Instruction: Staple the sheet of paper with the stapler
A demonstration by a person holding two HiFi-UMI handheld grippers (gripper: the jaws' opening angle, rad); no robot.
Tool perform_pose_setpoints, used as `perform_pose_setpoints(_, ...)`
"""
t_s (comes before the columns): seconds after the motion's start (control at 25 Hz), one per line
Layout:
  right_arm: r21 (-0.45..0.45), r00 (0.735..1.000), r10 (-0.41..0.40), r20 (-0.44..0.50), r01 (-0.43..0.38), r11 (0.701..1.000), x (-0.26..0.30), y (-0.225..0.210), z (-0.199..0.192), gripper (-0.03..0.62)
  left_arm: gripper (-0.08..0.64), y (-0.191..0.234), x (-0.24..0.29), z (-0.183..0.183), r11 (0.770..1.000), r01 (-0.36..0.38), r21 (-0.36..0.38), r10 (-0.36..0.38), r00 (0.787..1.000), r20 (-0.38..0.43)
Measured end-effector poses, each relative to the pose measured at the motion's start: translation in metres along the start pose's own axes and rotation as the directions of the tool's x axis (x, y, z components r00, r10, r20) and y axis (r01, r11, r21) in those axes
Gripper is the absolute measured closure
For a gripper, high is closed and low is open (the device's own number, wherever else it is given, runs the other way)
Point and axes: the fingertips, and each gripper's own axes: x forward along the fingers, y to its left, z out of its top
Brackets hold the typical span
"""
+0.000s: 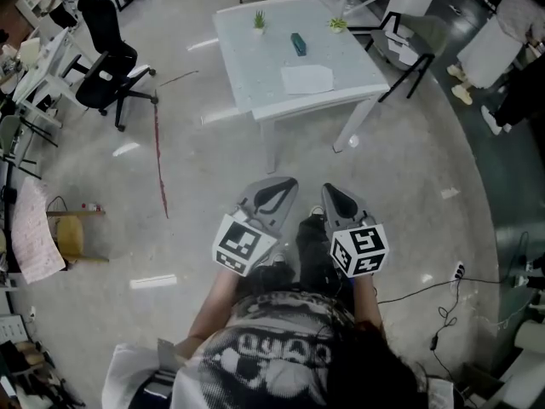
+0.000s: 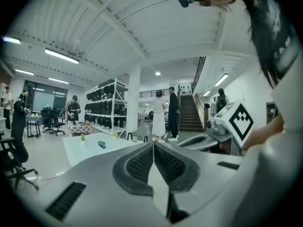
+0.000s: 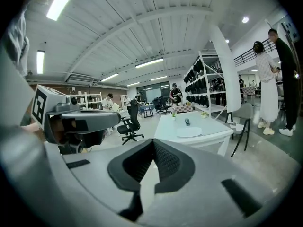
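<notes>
A dark teal stapler (image 1: 298,43) lies on a white table (image 1: 255,92) well ahead of me, and a white sheet of paper (image 1: 307,79) lies flat just in front of it. In the right gripper view the stapler (image 3: 187,121) and the paper (image 3: 189,132) show small on the table (image 3: 165,131). The left gripper view shows the stapler (image 2: 102,144) on the table (image 2: 78,152). My left gripper (image 1: 283,182) and right gripper (image 1: 329,189) are both shut and empty, held side by side close to my body, far short of the table.
Two small potted plants (image 1: 259,20) (image 1: 339,24) stand at the table's far edge. A grey chair (image 1: 421,37) stands to the table's right and a black office chair (image 1: 106,62) to its left. Cables (image 1: 443,301) lie on the floor at the right. People (image 2: 164,112) stand in the background.
</notes>
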Motion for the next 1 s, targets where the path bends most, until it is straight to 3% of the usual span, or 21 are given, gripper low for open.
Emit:
perform_pose_setpoints(0.32,0.012,0.999,0.050,-0.002,-0.050,0.999,0.055,-0.073,0.012,0.600,0.555,0.033,0.073,-0.002,0.998,-0.060,0.009,0.060,0.998,-0.031)
perform_pose_setpoints(0.76,-0.025,0.993,0.119,-0.014,-0.119,0.993,0.119,-0.204,0.063,0.600,0.555,0.077,0.214,0.035,0.990,-0.142,0.010,0.142,0.989,-0.032)
perform_pose_setpoints(1.0,-0.020,0.986,0.166,-0.023,-0.166,0.986,0.140,-0.244,0.068,0.600,0.555,0.088,0.250,0.038,0.978,-0.209,-0.007,0.209,0.977,-0.047)
